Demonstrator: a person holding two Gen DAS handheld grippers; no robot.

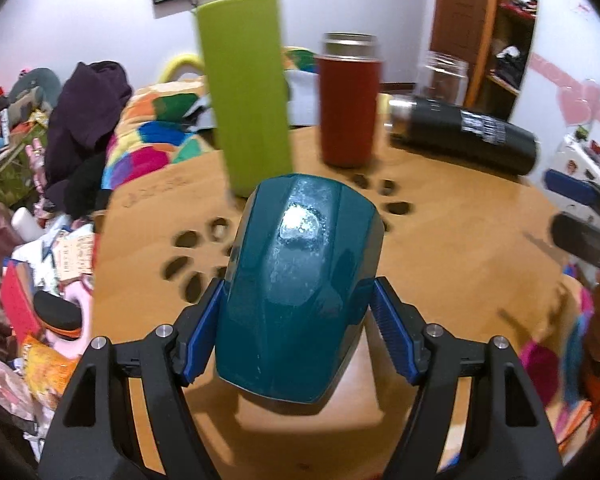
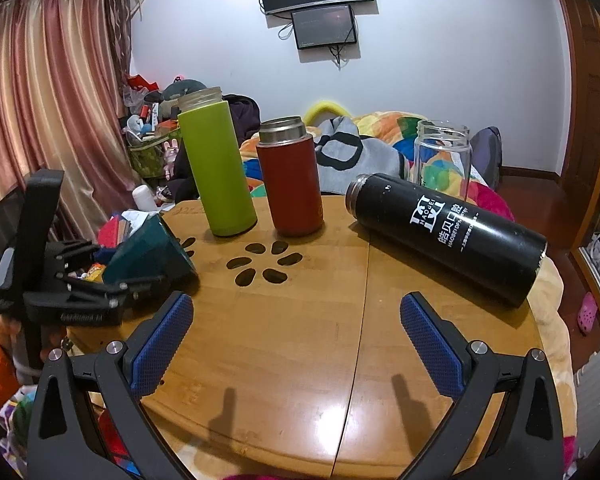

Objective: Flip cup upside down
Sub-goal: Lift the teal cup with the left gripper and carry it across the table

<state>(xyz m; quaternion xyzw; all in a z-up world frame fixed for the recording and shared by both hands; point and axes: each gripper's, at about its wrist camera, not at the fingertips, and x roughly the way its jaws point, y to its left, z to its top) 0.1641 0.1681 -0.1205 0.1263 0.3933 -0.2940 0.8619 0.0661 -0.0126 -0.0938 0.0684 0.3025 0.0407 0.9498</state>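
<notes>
My left gripper (image 1: 296, 320) is shut on a teal cup (image 1: 300, 280), its blue pads pressing both sides. The cup is tilted, its closed base pointing away toward the table's far side, held just above the round wooden table (image 1: 460, 260). In the right wrist view the teal cup (image 2: 148, 252) hangs tilted at the table's left edge in the left gripper (image 2: 140, 280). My right gripper (image 2: 296, 336) is open and empty over the near part of the table (image 2: 300, 340).
A tall green flask (image 2: 216, 168) and a red flask (image 2: 290, 180) stand at the back. A black flask (image 2: 448, 232) lies on its side at right, a clear glass jar (image 2: 442, 156) behind it. Flower-shaped holes (image 2: 264, 266) pierce the tabletop. Cluttered bedding surrounds the table.
</notes>
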